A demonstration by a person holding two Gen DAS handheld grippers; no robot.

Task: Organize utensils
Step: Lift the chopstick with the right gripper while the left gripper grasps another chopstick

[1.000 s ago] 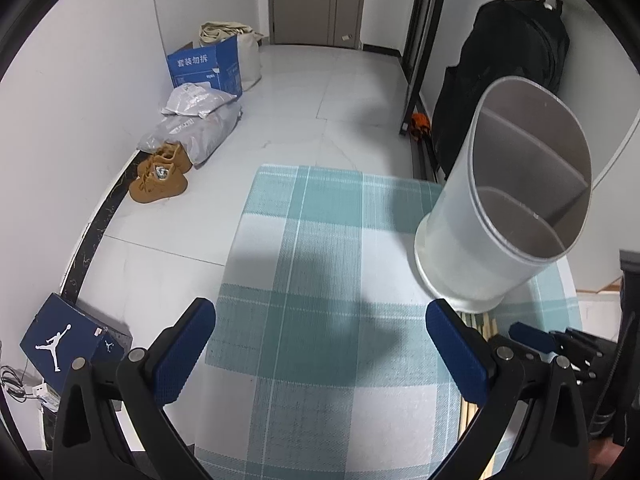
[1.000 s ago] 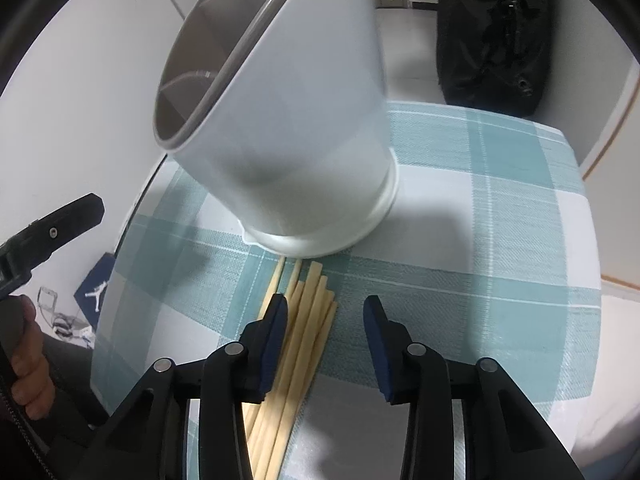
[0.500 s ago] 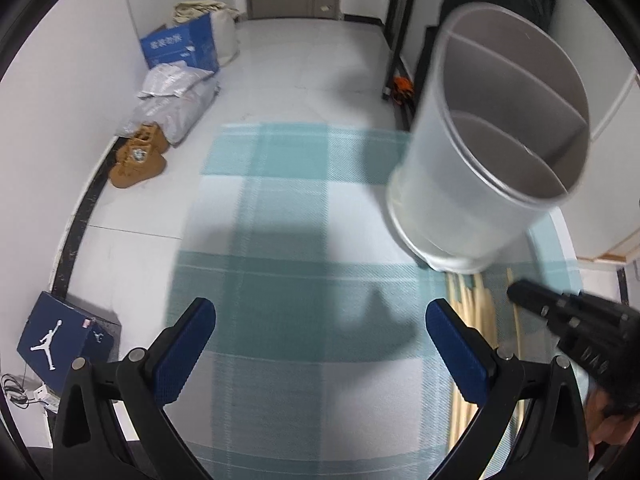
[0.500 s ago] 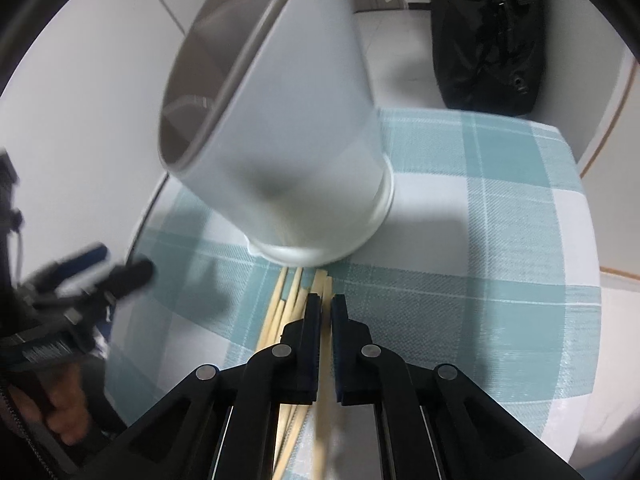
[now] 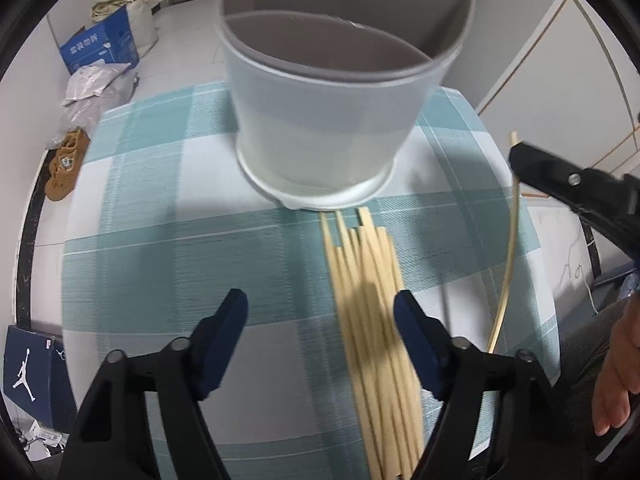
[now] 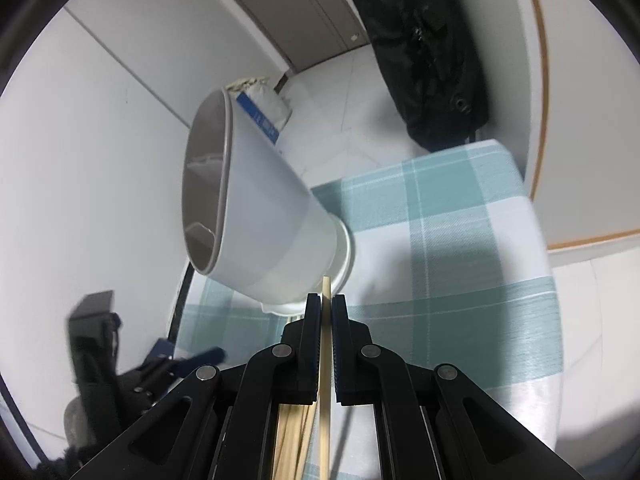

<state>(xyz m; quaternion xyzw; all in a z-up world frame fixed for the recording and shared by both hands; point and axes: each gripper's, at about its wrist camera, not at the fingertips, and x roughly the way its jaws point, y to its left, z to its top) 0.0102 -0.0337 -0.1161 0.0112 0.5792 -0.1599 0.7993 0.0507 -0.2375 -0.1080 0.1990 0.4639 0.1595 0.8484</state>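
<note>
Clearly we are dealing with something light and stiff: the single chopstick (image 6: 326, 344) pinched between the right gripper (image 6: 327, 312) pads is a thin, pale wooden stick, smooth enough that we judge it could swivel or slip if held at one small spot. We have it near its upper end, with the tip poking out just beyond the pads and the rest hanging down over the table; a grip nearer the middle would likely swing less.

The remaining chopsticks (image 5: 372, 320) lie in a loose bundle on the teal checked tablecloth (image 5: 160, 248), their ends just beside the base of the white divided holder (image 5: 328, 120), which stands upright with grey inner partitions. Our left gripper (image 5: 320, 320) hovers over that bundle, jaws closing but spread wide, pressing on nothing.
</note>
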